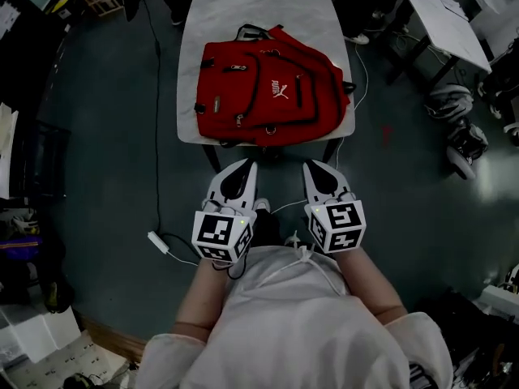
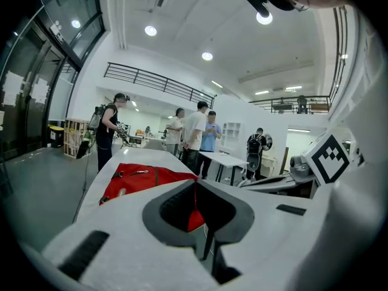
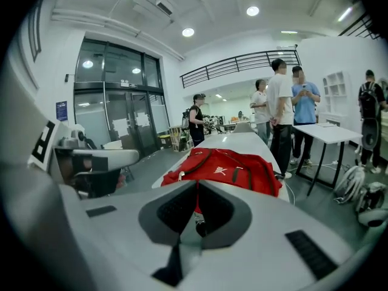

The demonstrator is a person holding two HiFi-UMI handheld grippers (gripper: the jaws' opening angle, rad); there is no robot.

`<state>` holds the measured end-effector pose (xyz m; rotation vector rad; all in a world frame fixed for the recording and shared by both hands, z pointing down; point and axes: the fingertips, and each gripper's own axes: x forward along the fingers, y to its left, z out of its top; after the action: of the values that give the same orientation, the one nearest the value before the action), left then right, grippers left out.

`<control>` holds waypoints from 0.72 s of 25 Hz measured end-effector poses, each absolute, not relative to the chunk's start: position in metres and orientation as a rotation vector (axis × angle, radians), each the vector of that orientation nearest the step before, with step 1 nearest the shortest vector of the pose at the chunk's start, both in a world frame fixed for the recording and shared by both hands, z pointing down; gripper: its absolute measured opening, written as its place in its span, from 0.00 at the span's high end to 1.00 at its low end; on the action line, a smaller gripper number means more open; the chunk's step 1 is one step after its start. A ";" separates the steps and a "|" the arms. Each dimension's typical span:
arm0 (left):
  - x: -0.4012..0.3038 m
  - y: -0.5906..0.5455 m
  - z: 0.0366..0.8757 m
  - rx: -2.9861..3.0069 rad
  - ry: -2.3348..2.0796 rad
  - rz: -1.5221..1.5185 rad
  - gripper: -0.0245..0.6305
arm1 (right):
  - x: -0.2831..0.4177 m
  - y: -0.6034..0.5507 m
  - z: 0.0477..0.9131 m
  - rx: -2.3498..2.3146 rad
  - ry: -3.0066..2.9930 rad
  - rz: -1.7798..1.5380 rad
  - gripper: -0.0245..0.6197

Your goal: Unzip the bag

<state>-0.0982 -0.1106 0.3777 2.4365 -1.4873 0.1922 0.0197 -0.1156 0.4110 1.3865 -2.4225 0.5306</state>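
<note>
Your bag (image 1: 272,96) is a red backpack lying flat, front side up, on the near end of the long white table (image 1: 243,6), w/ its near edge right at the table's near edge. Black trim & black zip lines curve across the front in several rows. Small metal pulls show on them, & a white logo (image 1: 280,91) sits on the front pocket. The rounded end points to the head view's right, the squarer end to its left. Black straps (image 1: 253,32) poke out at the far side. Zips look done up as far as the head view shows, & the fabric lies fairly flat w/ a few wrinkles. You've got both tools low in front of you, over the floor, short of the table & not touching the bag. On the left gripper (image 1: 245,165) the fingers (image 2: 133,241) are pressed together at the tips w/ nothing btwn them, & the bag shows past them in the left gripper view. On the right gripper (image 1: 316,166) the fingers (image 3: 121,235) are also pressed together, nothing held, bag straight ahead w/ the logo facing up. The two sit side by side, apart from each other, each pointing toward the bag's near edge. In the bkgd of both gripper views several people (image 3: 282,102) stand by another table (image 3: 330,131). A cable (image 1: 157,152) runs along the floor left of the table.
</note>
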 end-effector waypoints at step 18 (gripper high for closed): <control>-0.131 -0.202 0.528 2.356 -1.190 0.393 0.93 | -0.079 -0.159 0.583 1.124 -2.179 0.820 0.91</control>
<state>-0.1313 -0.2018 0.5280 2.3559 -1.1897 0.3931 -0.0793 -0.1592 0.5831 1.1239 -2.1792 0.8196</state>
